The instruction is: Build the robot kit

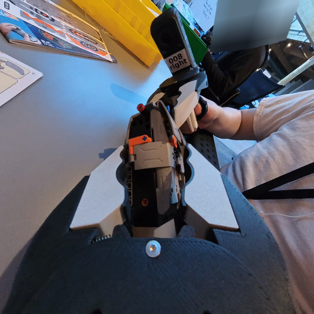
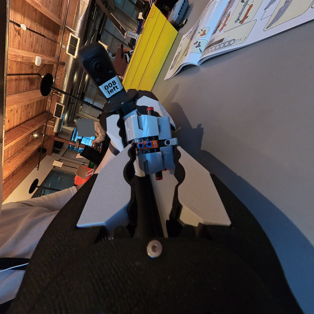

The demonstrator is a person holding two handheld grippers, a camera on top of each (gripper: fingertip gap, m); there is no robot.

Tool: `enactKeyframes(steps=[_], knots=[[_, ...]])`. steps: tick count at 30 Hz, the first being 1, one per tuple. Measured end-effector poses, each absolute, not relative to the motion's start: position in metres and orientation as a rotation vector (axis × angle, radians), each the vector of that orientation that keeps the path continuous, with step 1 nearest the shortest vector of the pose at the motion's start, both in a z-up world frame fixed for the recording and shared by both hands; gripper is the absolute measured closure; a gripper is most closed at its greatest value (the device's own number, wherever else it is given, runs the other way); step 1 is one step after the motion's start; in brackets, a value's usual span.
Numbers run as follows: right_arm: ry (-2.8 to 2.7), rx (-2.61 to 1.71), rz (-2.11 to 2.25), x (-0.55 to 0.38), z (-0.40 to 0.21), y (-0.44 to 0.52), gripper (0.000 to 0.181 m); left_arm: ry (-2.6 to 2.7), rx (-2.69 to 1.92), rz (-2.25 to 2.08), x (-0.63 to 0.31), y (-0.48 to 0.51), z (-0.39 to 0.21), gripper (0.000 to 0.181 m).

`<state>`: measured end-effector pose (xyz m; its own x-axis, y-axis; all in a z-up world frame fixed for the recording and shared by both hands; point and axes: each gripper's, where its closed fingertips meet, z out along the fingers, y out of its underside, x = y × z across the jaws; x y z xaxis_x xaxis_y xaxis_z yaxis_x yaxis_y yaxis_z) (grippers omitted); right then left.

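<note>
We are seeing one model (image 1: 153, 169), a grey, black and orange brick build, held up above the grey table (image 1: 59, 153) between two grippers. The left gripper (image 1: 155, 151) is clamping the model's near part, both pale fingers (image 1: 102, 192) pressing against its sides. The right gripper (image 2: 153, 149) is closing on the model's other end, its fingertips touching the grey panels on either side. In the left wrist view the right gripper (image 1: 180, 110) is coming in from the far right, tilted, with one hand (image 1: 212, 117) wrapping its handle and a pale sleeve (image 1: 280, 119) trailing toward the right edge. In the right wrist view the left gripper (image 2: 136, 129) is facing us from beyond the model, its black camera (image 2: 97, 65) leaning to the far left.

We are counting two red-tipped pins on the model, one (image 2: 149, 109) at its far end and one (image 2: 158, 175) at its near end in the right wrist view, plus two blue pins (image 2: 144, 145) side by side in an orange beam.

On the table we are counting one open booklet (image 2: 220, 34) at the far right, one yellow bin (image 2: 153, 51) beside it, and one flat printed box (image 1: 56, 32) at the far left of the left wrist view, just beside the bin (image 1: 122, 27)
</note>
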<state>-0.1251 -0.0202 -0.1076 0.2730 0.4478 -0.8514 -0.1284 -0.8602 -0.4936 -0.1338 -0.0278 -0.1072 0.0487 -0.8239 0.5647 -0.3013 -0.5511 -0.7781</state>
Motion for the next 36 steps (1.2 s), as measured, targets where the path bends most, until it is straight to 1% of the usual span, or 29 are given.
enactKeyframes(steps=[9, 20, 36], knots=[[-0.273, -2.075, 1.633, -0.126, -0.109, -0.019, 0.138, 1.020, -1.898, -1.559, -0.134, -0.022, -0.107, 0.122], [-0.230, -2.066, 1.632, -0.126, -0.113, -0.015, 0.138, 1.054, -1.854, -1.333, -0.135, -0.016, -0.109, 0.124], [-0.248, -2.090, 1.593, -0.129, -0.120, -0.015, 0.137, 1.059, -1.829, -1.142, -0.134, -0.009, -0.111, 0.125]])
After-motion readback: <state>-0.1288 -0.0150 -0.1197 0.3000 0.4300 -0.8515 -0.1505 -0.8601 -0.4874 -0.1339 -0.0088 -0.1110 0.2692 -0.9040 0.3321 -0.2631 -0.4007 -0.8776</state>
